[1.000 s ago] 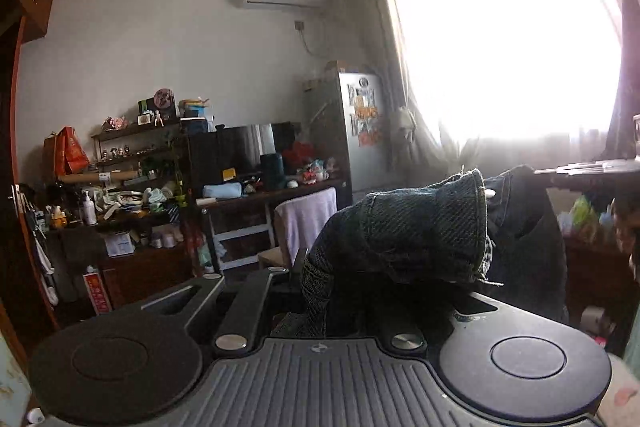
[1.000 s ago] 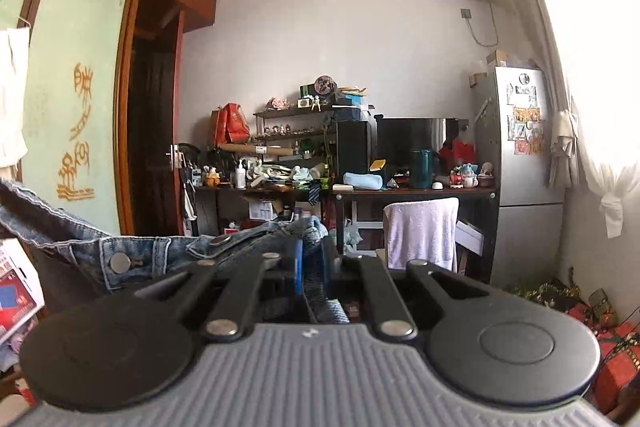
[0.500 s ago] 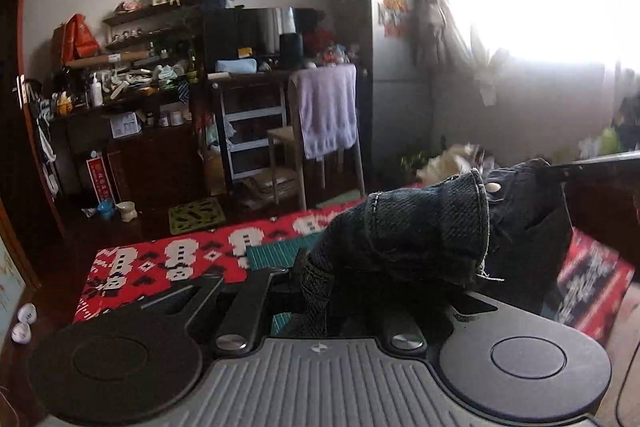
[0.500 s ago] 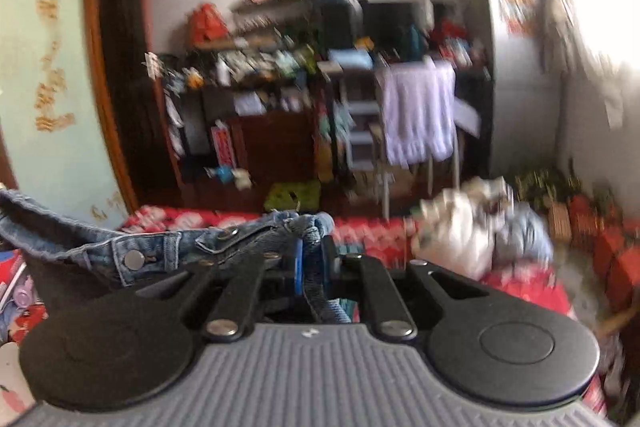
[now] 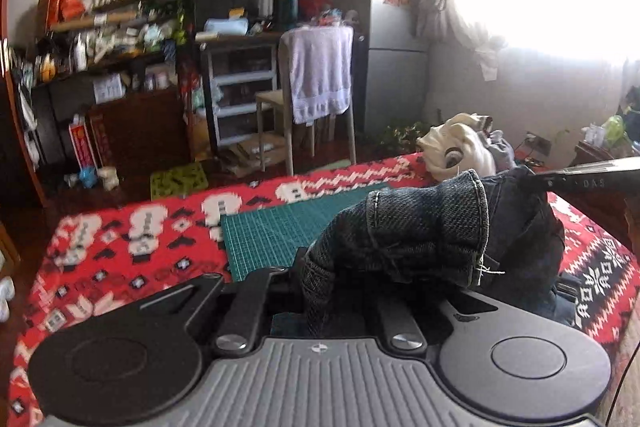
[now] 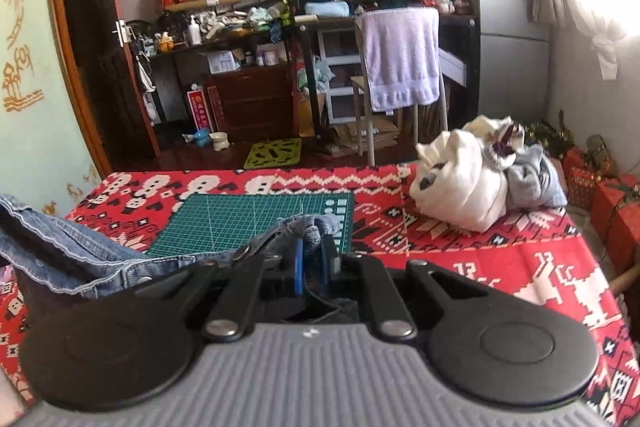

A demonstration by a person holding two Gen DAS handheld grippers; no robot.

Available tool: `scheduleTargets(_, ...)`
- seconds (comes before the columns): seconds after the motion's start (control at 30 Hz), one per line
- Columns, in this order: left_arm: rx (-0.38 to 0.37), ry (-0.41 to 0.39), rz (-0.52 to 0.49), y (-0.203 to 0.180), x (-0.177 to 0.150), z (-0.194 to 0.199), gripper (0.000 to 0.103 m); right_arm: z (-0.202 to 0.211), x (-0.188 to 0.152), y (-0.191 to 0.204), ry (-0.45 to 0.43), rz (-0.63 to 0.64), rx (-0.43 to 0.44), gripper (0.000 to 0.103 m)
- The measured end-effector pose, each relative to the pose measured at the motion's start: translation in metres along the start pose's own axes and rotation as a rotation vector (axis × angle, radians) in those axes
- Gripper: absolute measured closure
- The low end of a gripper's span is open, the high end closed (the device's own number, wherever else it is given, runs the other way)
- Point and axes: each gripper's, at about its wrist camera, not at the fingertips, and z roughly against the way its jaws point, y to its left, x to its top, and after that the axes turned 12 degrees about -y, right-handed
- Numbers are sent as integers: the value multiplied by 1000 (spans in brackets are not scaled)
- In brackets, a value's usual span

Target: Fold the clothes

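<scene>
1. Your left gripper (image 5: 316,291) is clamped on a bunched fold of the jeans (image 5: 432,235), and the dark denim rises and drapes off to its right.
2. Your right gripper (image 6: 314,259) is clamped on another edge of the same jeans (image 6: 80,251), near the buttoned waistband, and that cloth trails away to its left.
3. So the jeans hang between your 2 hands, their long axis running side to side, above the red blanket (image 6: 460,247).
4. The green mat (image 6: 248,219) lies ahead of and below both grippers: a little left of the right one's line, and straight ahead of the left one (image 5: 280,227).
5. Judged from this, the next move is to set the jeans down, and it turns on keeping that span square to the mat's near edge. Both hands look about equally near to it.
6. The white bundle (image 6: 460,183) sits beyond the mat's right side, well apart from the landing area, so watch only the right trailing end.
</scene>
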Motion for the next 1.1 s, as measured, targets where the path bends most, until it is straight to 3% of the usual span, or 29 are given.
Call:
scheduleTargets(0.2,58,43,139,35,-12,-28,95,-29,-7,-3,51,1,-8,94)
scheduleTargets(0.43,80,50,227,64,-6,-57,95,-61,0,-22,40,-28,-33,94)
scheduleTargets(0.7,79,42,232,80,12,-98,94,-104,14,-28,2,-45,-48,94)
scheduleTargets(0.8,92,111,280,91,10,-125,91,-121,19,-32,-18,-68,-60,94)
scheduleTargets(0.9,136,157,273,92,2,-139,75,-144,13,-33,23,-60,-87,90)
scheduleTargets(0.97,148,135,247,88,-1,-136,50,-151,6,-31,30,-30,-114,82)
scheduleTargets(1.03,140,104,233,86,-2,-130,46,-155,0,-30,36,-16,-119,71)
scheduleTargets(1.1,142,89,213,82,-4,-123,43,-157,-5,-31,54,-30,-98,71)
